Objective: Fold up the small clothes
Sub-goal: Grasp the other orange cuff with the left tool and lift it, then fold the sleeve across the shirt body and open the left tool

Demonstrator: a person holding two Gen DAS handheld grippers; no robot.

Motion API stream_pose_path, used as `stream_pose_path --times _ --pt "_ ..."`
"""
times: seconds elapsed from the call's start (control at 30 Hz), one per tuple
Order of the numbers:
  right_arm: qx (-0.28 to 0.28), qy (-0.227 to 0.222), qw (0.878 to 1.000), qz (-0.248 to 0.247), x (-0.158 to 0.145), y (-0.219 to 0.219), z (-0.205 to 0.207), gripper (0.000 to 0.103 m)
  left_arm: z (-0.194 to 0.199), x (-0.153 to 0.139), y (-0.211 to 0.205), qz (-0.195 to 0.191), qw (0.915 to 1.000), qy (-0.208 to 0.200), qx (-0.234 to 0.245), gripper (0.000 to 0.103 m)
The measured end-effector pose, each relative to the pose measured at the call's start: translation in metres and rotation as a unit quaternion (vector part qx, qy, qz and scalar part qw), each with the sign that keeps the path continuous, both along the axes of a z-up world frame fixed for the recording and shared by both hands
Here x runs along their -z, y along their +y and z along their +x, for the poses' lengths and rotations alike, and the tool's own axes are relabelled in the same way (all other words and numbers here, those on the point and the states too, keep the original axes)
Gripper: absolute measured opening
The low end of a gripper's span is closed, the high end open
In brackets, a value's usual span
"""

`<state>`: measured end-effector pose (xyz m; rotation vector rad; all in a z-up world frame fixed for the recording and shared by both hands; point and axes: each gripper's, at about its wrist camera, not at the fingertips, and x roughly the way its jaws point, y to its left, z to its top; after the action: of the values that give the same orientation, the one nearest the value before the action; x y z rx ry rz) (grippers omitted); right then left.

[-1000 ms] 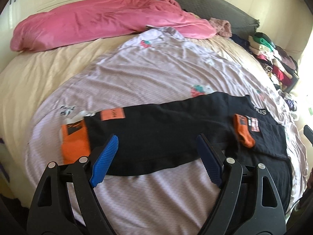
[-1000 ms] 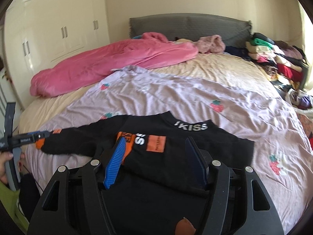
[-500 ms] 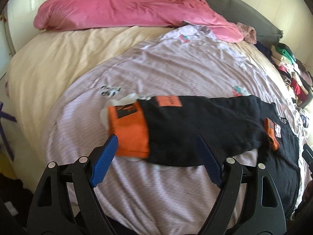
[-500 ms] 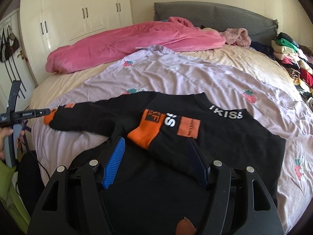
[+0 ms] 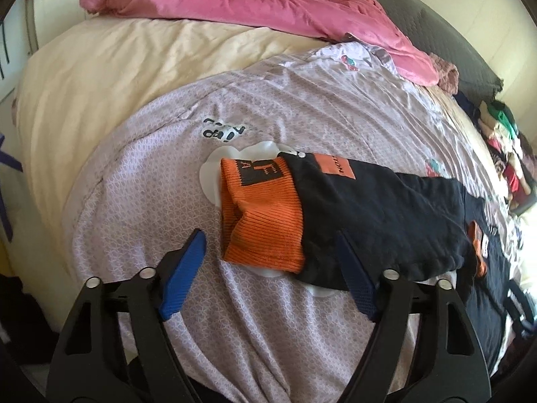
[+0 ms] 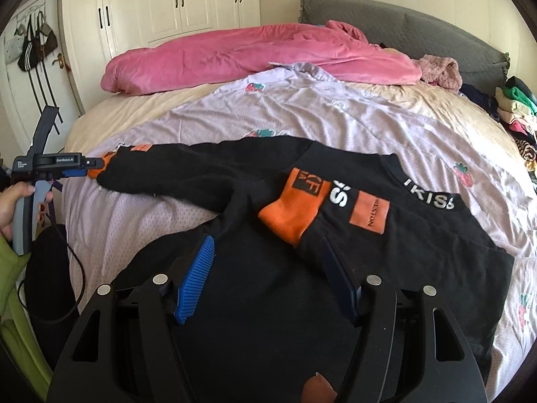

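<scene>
on the lilac sheet (image 6: 335, 114), black sweater (image 6: 255, 288) lies spread, wardrobe (image 6: 188, 0) behind

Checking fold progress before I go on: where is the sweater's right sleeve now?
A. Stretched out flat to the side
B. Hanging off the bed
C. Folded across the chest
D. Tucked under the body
C: in the right wrist view the orange cuff of that sleeve lies on the chest of the black sweater, beside the white lettering.
</scene>
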<state>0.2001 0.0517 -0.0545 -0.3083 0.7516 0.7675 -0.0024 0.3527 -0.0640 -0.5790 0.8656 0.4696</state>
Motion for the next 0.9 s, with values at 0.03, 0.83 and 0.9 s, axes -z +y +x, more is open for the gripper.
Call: stream_pose_path --times 0.03,0.83,0.9 --pt "-0.002 0.002 1.0 -0.001 0.002 0.002 -0.001 0.064 0.0 0.001 0.001 -0.004 1.0 -0.004 -0.003 0.063" --pt "0.082 0.018 0.993 0.082 0.0 -0.038 0.007 0.064 0.047 -0.087 -0.079 0.016 0.9855 -0.129 0.109 0.006" --pt "0.091 0.02 0.991 0.093 -0.002 -0.046 0.008 0.065 0.056 -0.094 -0.095 0.017 0.9824 -0.135 0.127 0.006"
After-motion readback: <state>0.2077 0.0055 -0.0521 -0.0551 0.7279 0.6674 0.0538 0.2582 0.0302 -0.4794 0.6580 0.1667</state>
